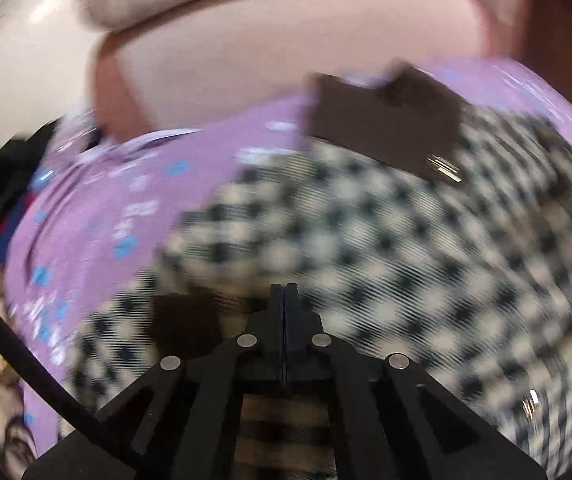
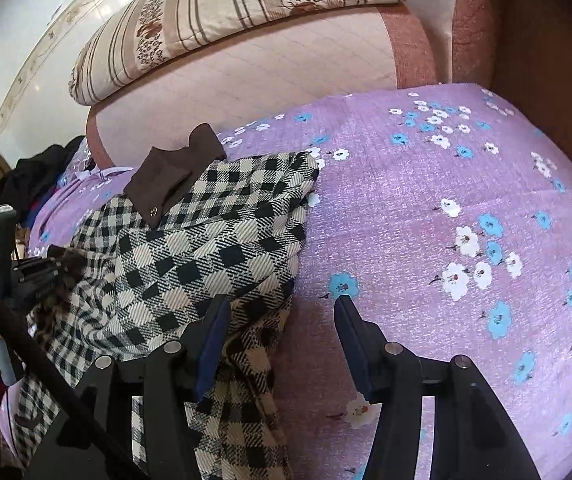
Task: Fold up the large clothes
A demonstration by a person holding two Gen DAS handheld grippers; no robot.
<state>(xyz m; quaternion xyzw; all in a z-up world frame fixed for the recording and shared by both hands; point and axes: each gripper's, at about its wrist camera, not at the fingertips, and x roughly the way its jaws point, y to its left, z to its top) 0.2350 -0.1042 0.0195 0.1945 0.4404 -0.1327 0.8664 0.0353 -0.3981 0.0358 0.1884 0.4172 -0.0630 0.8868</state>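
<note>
A black-and-cream checked coat (image 2: 206,248) with a dark brown collar (image 2: 174,176) lies on the purple flowered bedsheet (image 2: 425,200). My right gripper (image 2: 282,308) is open and empty, its left finger over the coat's right edge, its right finger over bare sheet. In the blurred left wrist view my left gripper (image 1: 284,292) is shut, with checked cloth (image 1: 286,432) running under and between its fingers. The coat (image 1: 385,240) and its brown collar (image 1: 385,128) lie ahead of it. The left gripper also shows in the right wrist view (image 2: 52,266), at the coat's left edge.
A pink headboard (image 2: 266,64) with a striped pillow (image 2: 214,12) on top stands behind the bed. Dark clothes (image 2: 38,176) are piled at the far left. A brown wall or panel (image 2: 545,60) rises at the right.
</note>
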